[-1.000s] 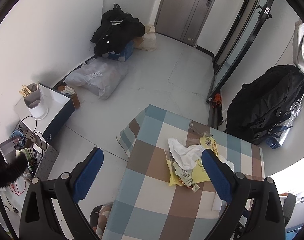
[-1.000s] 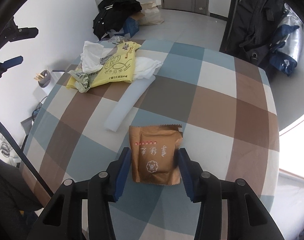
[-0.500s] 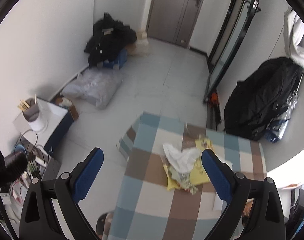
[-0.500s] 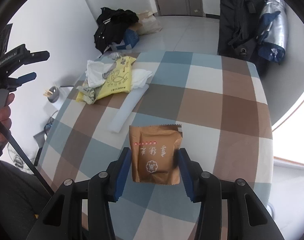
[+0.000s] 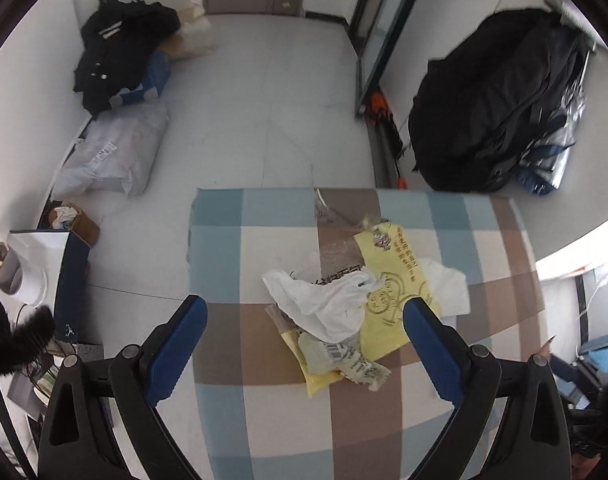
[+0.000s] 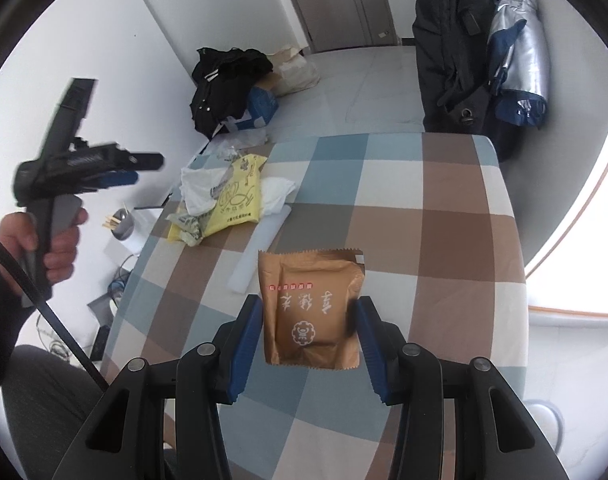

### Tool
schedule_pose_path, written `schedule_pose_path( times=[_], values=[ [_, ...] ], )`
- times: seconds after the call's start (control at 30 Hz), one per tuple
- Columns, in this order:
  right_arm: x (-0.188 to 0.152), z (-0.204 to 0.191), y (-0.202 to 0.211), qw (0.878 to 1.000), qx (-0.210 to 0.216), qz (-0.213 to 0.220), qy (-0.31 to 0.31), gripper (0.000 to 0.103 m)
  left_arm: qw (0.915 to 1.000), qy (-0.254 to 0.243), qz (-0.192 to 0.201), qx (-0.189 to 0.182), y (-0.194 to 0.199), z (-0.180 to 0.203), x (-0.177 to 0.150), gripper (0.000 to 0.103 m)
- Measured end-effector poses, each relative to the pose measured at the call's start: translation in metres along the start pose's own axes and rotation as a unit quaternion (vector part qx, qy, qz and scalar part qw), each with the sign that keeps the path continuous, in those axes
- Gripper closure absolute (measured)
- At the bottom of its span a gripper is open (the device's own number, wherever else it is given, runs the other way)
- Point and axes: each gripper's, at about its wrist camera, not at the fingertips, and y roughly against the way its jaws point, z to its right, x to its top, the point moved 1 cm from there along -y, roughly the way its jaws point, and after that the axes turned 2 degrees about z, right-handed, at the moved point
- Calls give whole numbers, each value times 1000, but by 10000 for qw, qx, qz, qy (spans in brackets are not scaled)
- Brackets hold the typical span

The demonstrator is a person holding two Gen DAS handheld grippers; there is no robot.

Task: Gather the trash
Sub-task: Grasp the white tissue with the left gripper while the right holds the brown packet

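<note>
A brown snack packet (image 6: 304,276) hangs over the checked tablecloth (image 6: 444,240) with my right gripper (image 6: 308,320) shut on its two sides. At the table's far left lies a trash pile: a yellow bag (image 5: 396,280), crumpled white plastic (image 5: 324,300) and clear wrap (image 5: 336,232). My left gripper (image 5: 304,312) hovers above this pile, open and holding nothing. It also shows in the right wrist view, where a hand carries the left gripper (image 6: 131,170) left of the table. A white foam strip (image 6: 259,248) lies between the pile and the packet.
On the floor left of the table are a white plastic sack (image 5: 111,156), a black jacket on a blue box (image 5: 119,52) and a small carton of rubbish (image 5: 69,220). A white cup of sticks (image 5: 11,276) stands on a low box. A black bag (image 5: 496,100) hangs at right.
My left gripper has swung over the table, sunk toward the trash pile and rolled. The right gripper has risen a little with the brown packet still in it.
</note>
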Motion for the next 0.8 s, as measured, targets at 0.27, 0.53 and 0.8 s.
schedule_pose_path(
  times=[0.27, 0.53, 0.8],
  values=[
    [1, 4, -2, 10000, 19, -73, -11, 57, 9993, -365, -37, 73, -31, 9, -4, 18],
    [2, 0, -9, 9998, 101, -142, 48, 56, 9974, -642, -322, 40, -39, 3, -7, 54],
    [2, -3, -7, 9998, 132, -103, 76, 56, 9976, -629, -207, 208, -34, 2, -8, 84]
  ],
)
